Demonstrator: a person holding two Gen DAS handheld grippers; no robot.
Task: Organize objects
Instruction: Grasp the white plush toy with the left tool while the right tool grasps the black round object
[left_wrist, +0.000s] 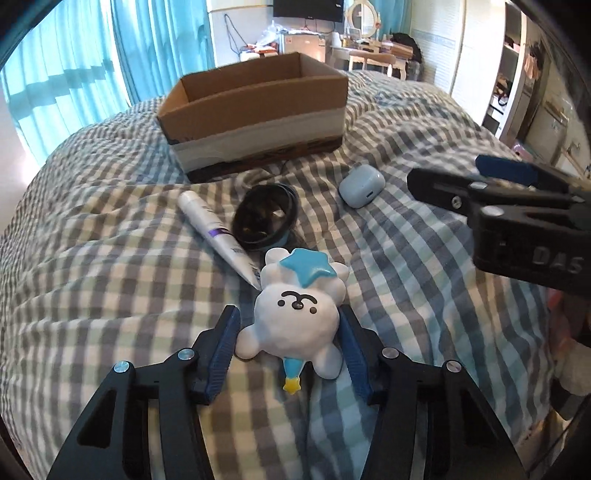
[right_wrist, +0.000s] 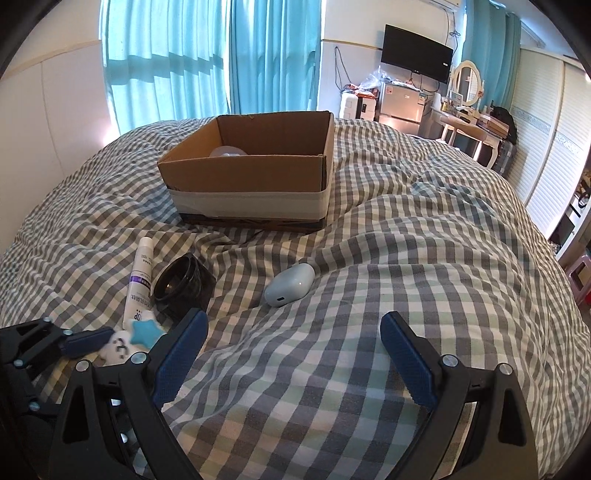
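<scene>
A white bear toy (left_wrist: 299, 314) with a blue star lies on the checked bedspread (left_wrist: 110, 295). My left gripper (left_wrist: 288, 309) straddles it, its blue pads against the toy's arm and side. In the right wrist view the same toy (right_wrist: 122, 345) shows at the lower left with a left finger (right_wrist: 85, 341) beside it. My right gripper (right_wrist: 294, 315) hangs open over bare bedspread with nothing between its pads, and a pale blue earbud case (right_wrist: 288, 282) lies just ahead of it. From the left wrist view the right gripper (left_wrist: 447, 173) is at the right edge.
An open cardboard box (right_wrist: 251, 195) stands further up the bed with a pale round thing (right_wrist: 227, 150) inside. A white tube (left_wrist: 210, 225) and a black round object (left_wrist: 264, 218) lie between toy and box. The earbud case (left_wrist: 360, 184) is right of them.
</scene>
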